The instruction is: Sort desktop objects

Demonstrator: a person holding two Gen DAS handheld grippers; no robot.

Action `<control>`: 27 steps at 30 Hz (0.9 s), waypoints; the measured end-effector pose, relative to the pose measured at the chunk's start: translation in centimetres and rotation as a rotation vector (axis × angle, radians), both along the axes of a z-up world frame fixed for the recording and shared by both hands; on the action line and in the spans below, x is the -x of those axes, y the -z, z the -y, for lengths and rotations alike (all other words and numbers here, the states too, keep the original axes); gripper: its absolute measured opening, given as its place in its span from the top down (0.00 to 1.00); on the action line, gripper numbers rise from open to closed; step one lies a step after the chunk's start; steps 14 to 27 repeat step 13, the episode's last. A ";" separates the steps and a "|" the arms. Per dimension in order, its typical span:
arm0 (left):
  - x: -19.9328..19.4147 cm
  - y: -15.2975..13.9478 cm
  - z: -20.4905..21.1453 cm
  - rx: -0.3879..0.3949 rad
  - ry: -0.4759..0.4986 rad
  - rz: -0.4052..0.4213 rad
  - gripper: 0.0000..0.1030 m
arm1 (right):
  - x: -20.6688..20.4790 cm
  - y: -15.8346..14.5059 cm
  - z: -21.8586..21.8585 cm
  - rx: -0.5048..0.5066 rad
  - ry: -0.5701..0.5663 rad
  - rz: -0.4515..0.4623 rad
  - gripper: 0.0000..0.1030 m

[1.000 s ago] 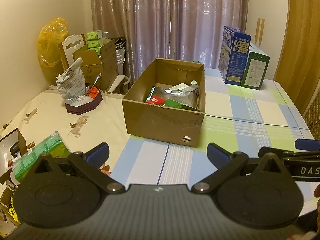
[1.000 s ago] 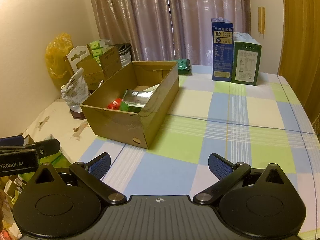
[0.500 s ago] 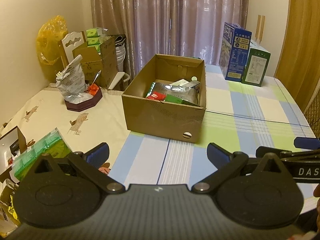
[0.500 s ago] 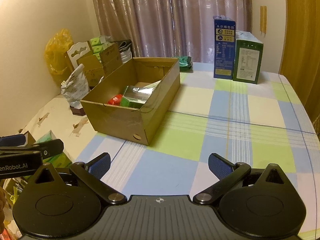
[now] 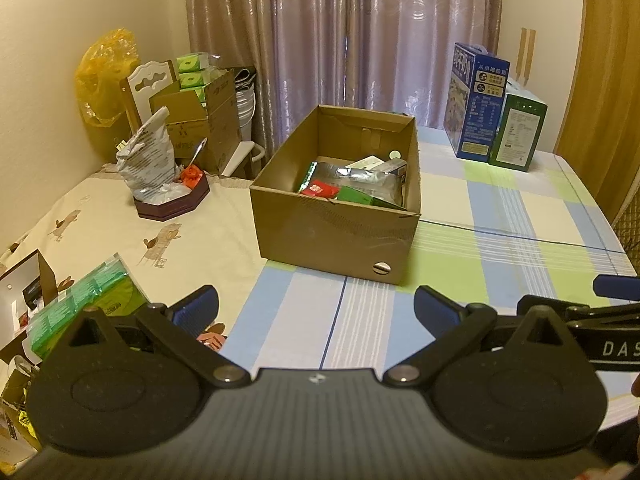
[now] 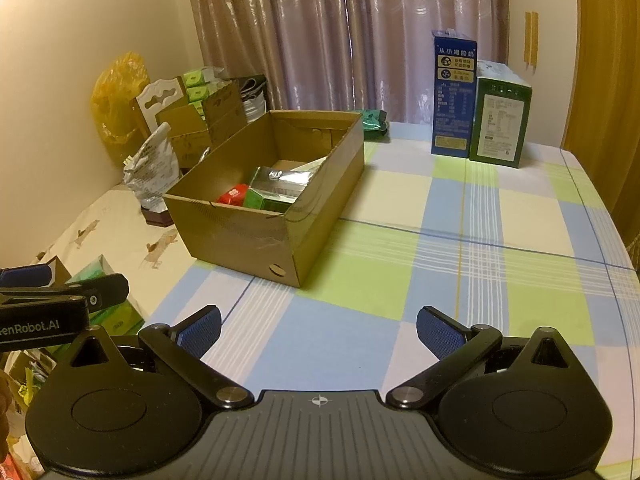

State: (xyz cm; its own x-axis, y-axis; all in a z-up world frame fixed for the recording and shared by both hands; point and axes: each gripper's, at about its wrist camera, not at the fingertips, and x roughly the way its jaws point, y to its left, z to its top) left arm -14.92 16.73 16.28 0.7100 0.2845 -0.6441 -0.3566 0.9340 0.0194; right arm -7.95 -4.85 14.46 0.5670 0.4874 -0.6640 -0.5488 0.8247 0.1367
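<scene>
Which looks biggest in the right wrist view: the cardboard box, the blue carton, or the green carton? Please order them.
1. cardboard box, though it is nearest the camera
2. blue carton
3. green carton, standing against the blue one and shorter than it

The checked bench (image 6: 460, 280) lies bare across the lower and right of the right wrist frame. The open cardboard box (image 6: 248, 236) blocks centre left. Two upright cartons (image 6: 480, 100) stand at upper right, with cloth between them and the box.
</scene>
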 end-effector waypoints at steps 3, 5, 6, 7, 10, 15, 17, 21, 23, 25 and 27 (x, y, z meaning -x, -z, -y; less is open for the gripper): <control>0.1 0.1 -0.1 -0.001 -0.002 -0.002 0.01 | 0.0 0.0 0.0 0.001 -0.001 0.001 0.02; 0.1 0.1 -0.1 0.001 -0.004 -0.001 0.01 | 0.0 0.0 0.0 0.001 0.000 0.000 0.02; 0.1 0.1 -0.2 0.003 -0.006 0.001 0.01 | 0.0 0.0 0.0 0.002 0.000 0.001 0.02; 0.2 0.1 -0.2 0.006 -0.008 0.005 0.01 | 0.0 0.0 0.0 0.001 -0.001 0.000 0.02; 0.5 0.0 -0.4 0.001 -0.010 0.025 0.01 | 0.0 0.0 0.0 0.001 -0.001 0.000 0.02; 0.7 0.0 -0.5 -0.007 -0.016 0.027 0.01 | 0.0 0.0 -0.1 0.003 -0.001 0.001 0.02; 0.7 0.0 -0.5 -0.007 -0.016 0.027 0.01 | 0.0 0.0 -0.1 0.003 -0.001 0.001 0.02; 0.7 0.0 -0.5 -0.007 -0.016 0.027 0.01 | 0.0 0.0 -0.1 0.003 -0.001 0.001 0.02; 0.7 0.0 -0.5 -0.007 -0.016 0.027 0.01 | 0.0 0.0 -0.1 0.003 -0.001 0.001 0.02; 0.7 0.0 -0.5 -0.007 -0.016 0.027 0.01 | 0.0 0.0 -0.1 0.003 -0.001 0.001 0.02; 0.7 0.0 -0.5 -0.007 -0.016 0.027 0.01 | 0.0 0.0 -0.1 0.003 -0.001 0.001 0.02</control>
